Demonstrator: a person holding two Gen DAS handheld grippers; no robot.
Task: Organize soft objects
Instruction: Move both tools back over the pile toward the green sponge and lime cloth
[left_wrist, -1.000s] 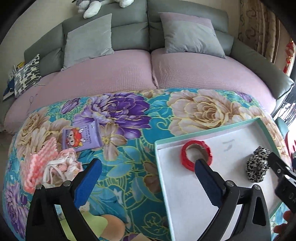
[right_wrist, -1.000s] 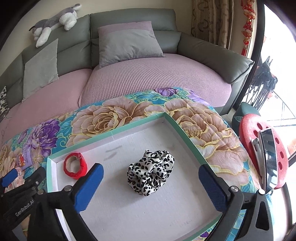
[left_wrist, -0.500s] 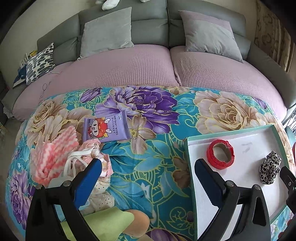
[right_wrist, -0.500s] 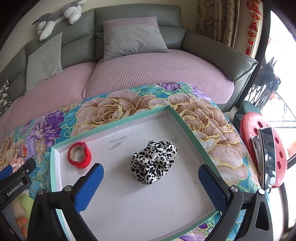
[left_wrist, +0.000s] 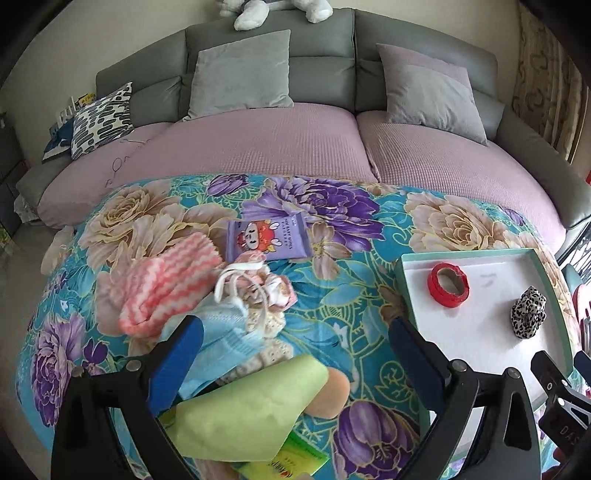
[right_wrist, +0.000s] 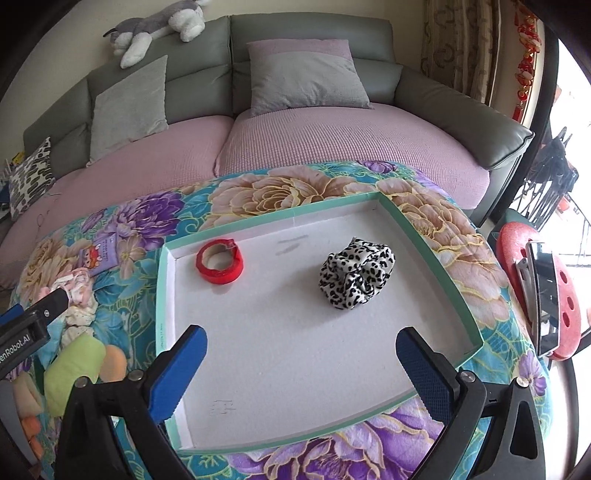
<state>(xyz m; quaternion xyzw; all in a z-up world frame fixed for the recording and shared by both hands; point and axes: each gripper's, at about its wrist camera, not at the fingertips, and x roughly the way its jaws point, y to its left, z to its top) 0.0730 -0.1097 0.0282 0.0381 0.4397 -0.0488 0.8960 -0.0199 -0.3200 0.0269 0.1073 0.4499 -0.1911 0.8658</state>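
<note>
Your left tool (left_wrist: 295, 358) slid off the tray (left_wrist: 406, 291) to the soft pile (left_wrist: 236, 306) at 11 o'clock; both tools gape empty, so grab next

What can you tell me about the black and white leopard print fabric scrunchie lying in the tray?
The black and white leopard print fabric scrunchie is a bunched, ruffled ring of shiny, satin-like cloth, white with black spots. It lies loose and crumpled on the white floor of the shallow green-rimmed tray, toward the tray's right half, clear of the rim. Nothing touches it but the tray floor: the red tape roll sits apart to its left, and both grippers are well short of it. In the left wrist view it shows at.
</note>
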